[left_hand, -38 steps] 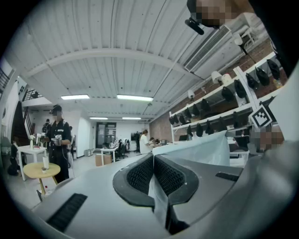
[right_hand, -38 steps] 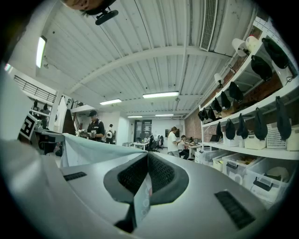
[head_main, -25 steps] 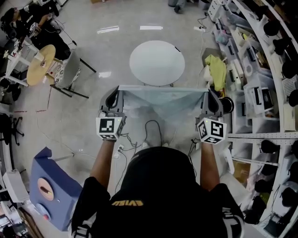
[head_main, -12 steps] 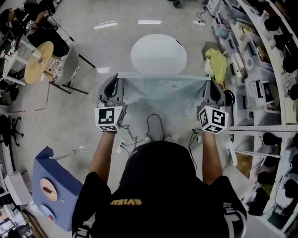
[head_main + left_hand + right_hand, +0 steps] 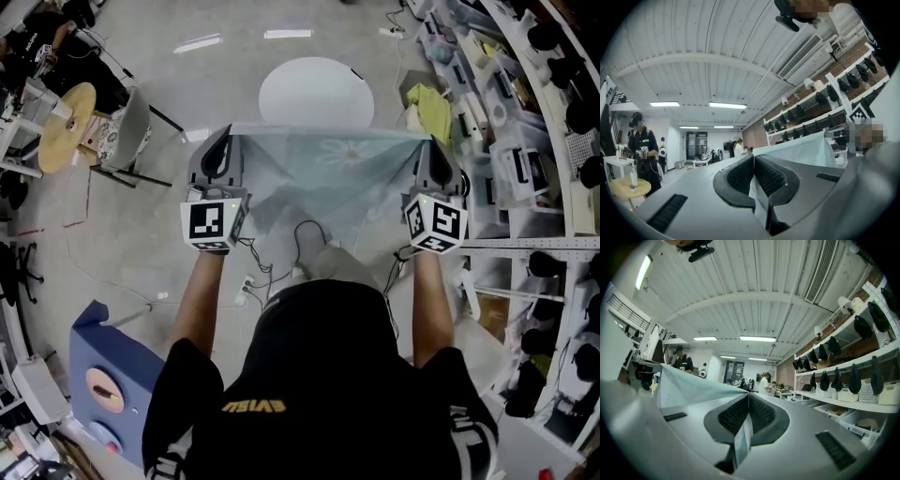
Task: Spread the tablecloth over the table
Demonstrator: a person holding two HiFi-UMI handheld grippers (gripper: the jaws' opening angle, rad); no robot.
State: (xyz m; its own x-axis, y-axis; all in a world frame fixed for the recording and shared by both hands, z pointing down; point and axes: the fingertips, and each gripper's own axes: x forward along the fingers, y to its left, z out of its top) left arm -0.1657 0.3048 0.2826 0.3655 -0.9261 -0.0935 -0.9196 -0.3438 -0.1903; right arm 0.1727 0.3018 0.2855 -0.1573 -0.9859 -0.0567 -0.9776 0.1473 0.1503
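A pale blue-green tablecloth [image 5: 323, 173] hangs stretched between my two grippers in the head view, its top edge taut and level. My left gripper [image 5: 228, 131] is shut on the cloth's left corner [image 5: 756, 197]. My right gripper [image 5: 431, 141] is shut on the right corner [image 5: 742, 439]. Both point level, away from me. The round white table [image 5: 316, 91] stands on the floor just beyond the cloth's top edge; its near rim is hidden by the cloth. From each gripper view the cloth [image 5: 801, 150] [image 5: 689, 387] runs off sideways toward the other gripper.
White shelving [image 5: 525, 169] with bins and dark objects lines the right side. A grey chair [image 5: 131, 141] and a small round wooden table [image 5: 66, 127] stand at left. A blue machine [image 5: 108, 384] sits at lower left. Cables [image 5: 281, 267] lie on the floor by my feet. People stand farther back [image 5: 644, 150].
Both grippers have risen and moved forward toward the round table, carrying the cloth. The cloth's top edge now sits against the table's near rim and more of the cloth shows spread.
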